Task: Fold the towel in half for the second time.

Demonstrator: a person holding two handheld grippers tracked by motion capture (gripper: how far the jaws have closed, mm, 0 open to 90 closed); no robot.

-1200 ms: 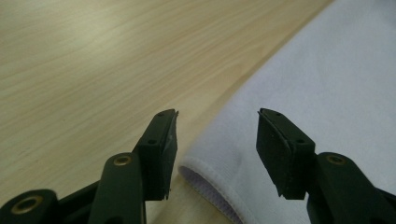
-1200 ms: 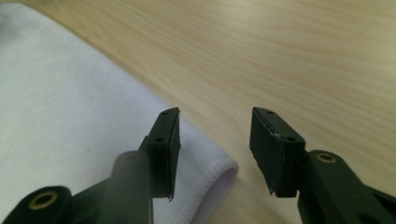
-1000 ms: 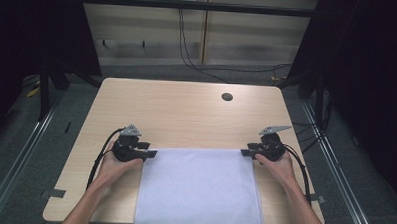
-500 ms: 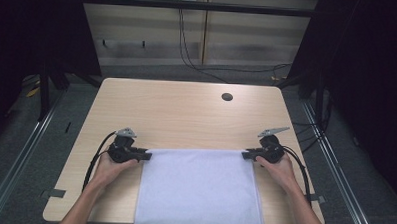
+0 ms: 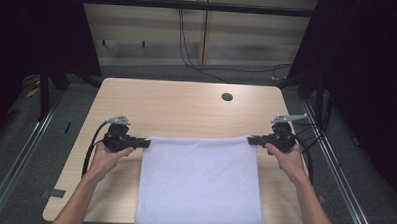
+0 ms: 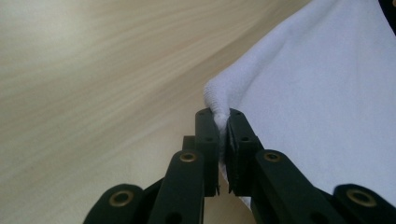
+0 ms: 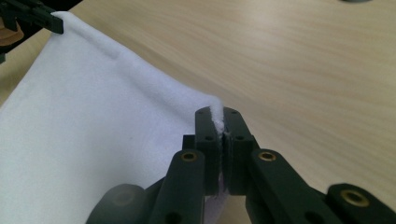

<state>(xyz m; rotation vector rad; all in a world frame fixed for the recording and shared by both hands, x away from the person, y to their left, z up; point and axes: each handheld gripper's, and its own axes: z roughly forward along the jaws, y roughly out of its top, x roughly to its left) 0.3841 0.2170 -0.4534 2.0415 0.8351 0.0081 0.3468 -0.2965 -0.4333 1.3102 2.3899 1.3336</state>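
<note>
High view: white towel (image 5: 200, 184) spread on wooden table (image 5: 176, 108), near edge draped over table front. Left gripper (image 5: 146, 142) and right gripper (image 5: 250, 140) just closed — each clamped on a far corner, far edge stretched between them.

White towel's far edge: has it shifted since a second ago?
Yes. The white towel's far edge has drawn back toward the person, farther from the dark round hole in the wooden table.

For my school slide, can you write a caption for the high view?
Left tool and right tool each pinch a far corner of a white towel over a wooden table.
</note>
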